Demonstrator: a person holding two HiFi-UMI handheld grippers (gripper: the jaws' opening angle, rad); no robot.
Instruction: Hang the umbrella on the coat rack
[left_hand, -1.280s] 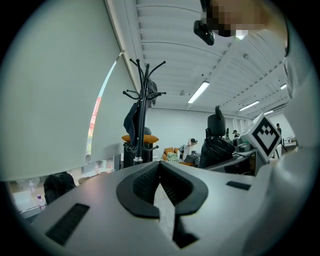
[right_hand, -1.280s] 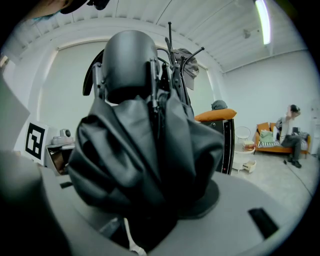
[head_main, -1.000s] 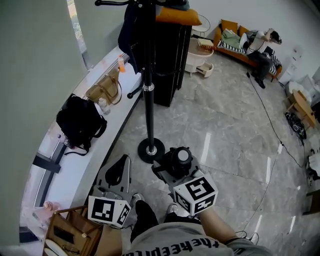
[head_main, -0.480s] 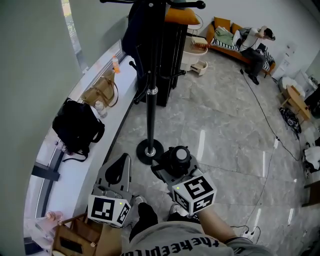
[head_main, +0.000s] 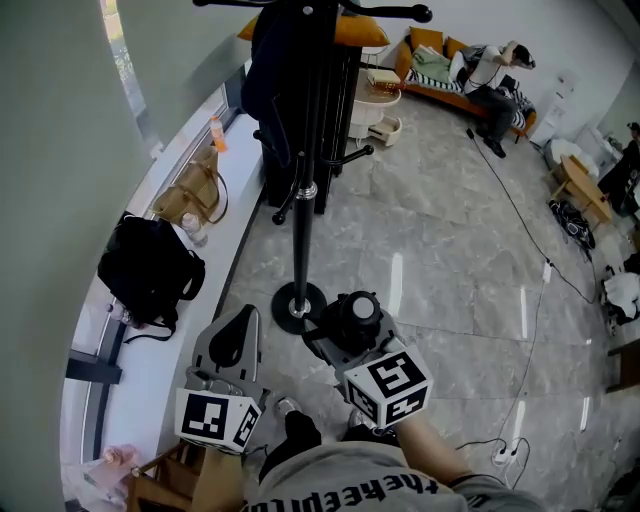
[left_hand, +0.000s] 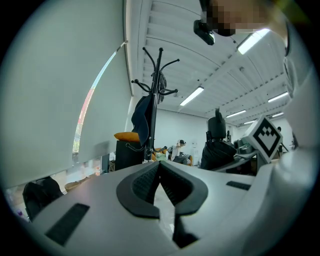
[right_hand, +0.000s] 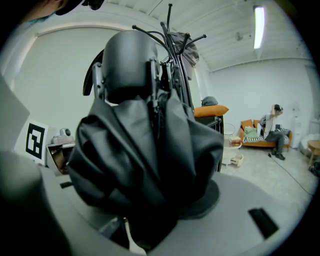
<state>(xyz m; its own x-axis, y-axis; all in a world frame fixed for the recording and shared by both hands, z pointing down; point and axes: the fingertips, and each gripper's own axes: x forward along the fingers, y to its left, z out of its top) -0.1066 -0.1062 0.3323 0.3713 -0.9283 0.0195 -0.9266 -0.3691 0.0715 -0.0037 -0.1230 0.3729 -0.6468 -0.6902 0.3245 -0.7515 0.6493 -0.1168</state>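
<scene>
The black coat rack (head_main: 300, 200) stands on a round base (head_main: 299, 307) just beyond both grippers, and its hooks rise ahead in the left gripper view (left_hand: 154, 95). A folded black umbrella (head_main: 352, 318) sits in my right gripper (head_main: 345, 328), which is shut on it. The bunched canopy (right_hand: 145, 150) fills the right gripper view and hides the jaws, with the rack (right_hand: 182, 65) behind it. My left gripper (head_main: 235, 342) is beside it at the left. It (left_hand: 159, 165) is shut with nothing between its pads.
A dark jacket (head_main: 275, 70) hangs on the rack. A white window ledge (head_main: 215, 255) along the left carries a black backpack (head_main: 150, 265) and a tan handbag (head_main: 195, 190). Behind the rack is a black cabinet (head_main: 340, 110). A cable (head_main: 530, 250) crosses the floor at the right.
Both grippers have come slightly closer to the coat rack along with the person. The brown bag at the bottom left has slid toward the picture's edge. Neither grip has changed.
</scene>
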